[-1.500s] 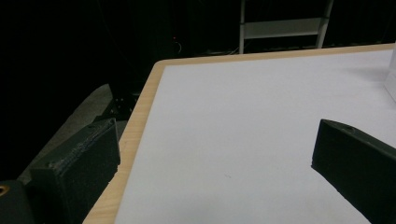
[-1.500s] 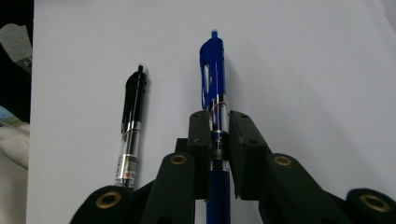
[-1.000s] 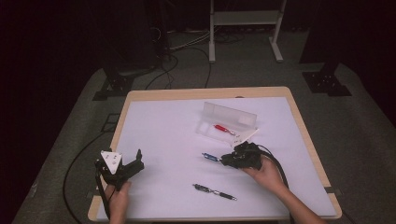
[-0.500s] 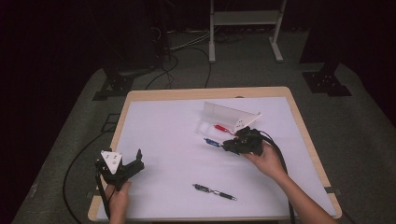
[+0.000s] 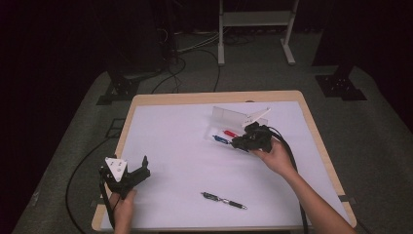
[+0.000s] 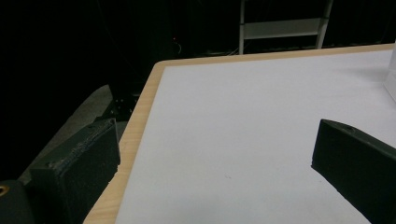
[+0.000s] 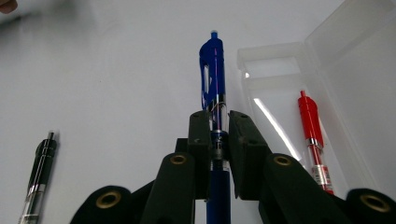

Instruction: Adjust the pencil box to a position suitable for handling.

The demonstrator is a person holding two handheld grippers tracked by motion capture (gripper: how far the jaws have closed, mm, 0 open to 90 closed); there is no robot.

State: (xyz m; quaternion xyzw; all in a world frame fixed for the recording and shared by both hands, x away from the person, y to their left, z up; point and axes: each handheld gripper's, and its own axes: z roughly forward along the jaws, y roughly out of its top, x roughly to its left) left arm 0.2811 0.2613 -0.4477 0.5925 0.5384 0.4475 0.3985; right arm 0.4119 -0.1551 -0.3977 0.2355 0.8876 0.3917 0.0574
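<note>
Inside the clear case (image 7: pixel 327 70) lies a red pen (image 7: pixel 312 130) — beside it, the right tool (image 7: pixel 218 122) clamps a blue pen (image 7: pixel 212 70).

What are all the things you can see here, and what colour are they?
blue pen: 1, blue, clamped in the right gripper near the box
red pen: 1, red, lying inside the box
black pen: 1, black, on the mat near the front edge
box: 1, clear plastic, lid open, mid-table
mat: 1, white, covering the tabletop
table: 1, light wood edge
left gripper: 1, black, jaws apart, front left corner
right gripper: 1, black, by the box
</note>
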